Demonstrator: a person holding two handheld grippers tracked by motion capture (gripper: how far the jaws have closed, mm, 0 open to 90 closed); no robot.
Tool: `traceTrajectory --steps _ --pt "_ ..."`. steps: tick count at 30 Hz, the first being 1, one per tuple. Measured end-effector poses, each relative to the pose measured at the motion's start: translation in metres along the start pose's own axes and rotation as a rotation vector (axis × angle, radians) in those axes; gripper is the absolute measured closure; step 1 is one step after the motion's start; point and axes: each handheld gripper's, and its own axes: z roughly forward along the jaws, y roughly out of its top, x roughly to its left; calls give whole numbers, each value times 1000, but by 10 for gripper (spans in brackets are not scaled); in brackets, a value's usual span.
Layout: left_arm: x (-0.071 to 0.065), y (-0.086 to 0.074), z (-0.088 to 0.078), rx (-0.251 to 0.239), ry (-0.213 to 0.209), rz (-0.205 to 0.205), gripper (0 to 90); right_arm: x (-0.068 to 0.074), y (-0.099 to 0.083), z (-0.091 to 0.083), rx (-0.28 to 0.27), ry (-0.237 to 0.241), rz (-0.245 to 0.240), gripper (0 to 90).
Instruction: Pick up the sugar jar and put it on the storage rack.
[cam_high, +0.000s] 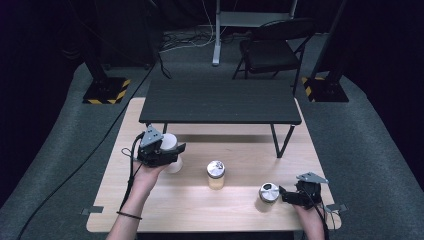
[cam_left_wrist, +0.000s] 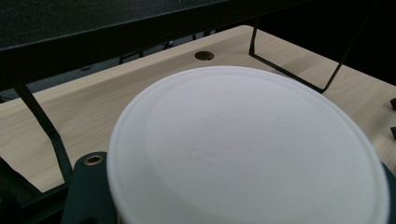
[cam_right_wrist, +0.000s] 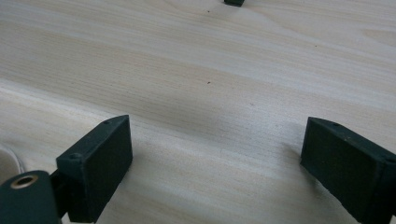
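No readable writing on anything; the lid of the white container (cam_left_wrist: 247, 149) carries faint embossed marks, too soft to read. The container is round, plain white, smooth flat lid with a raised rim. In the high view it sits at the table's left, in front of the black shelf (cam_high: 220, 101), pinched between the jaws of the left gripper (cam_high: 167, 148); whether it is off the table (cam_high: 240, 210) I cannot tell. The left gripper view looks straight onto the lid.

Right gripper (cam_right_wrist: 215, 163): jaws spread wide, nothing between them, bare wood under them. In the high view it rests at the table's near right, just right of a small metal-lidded jar (cam_high: 269, 192), apart from it.

A jar (cam_high: 216, 174) with yellowish contents and a silver lid stands mid-table between the two grippers.
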Motion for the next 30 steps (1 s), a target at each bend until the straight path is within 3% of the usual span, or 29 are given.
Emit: traceTrajectory --steps 30 --pt "-3 43 -14 10 -21 46 355 0 0 0 0 3 0 80"
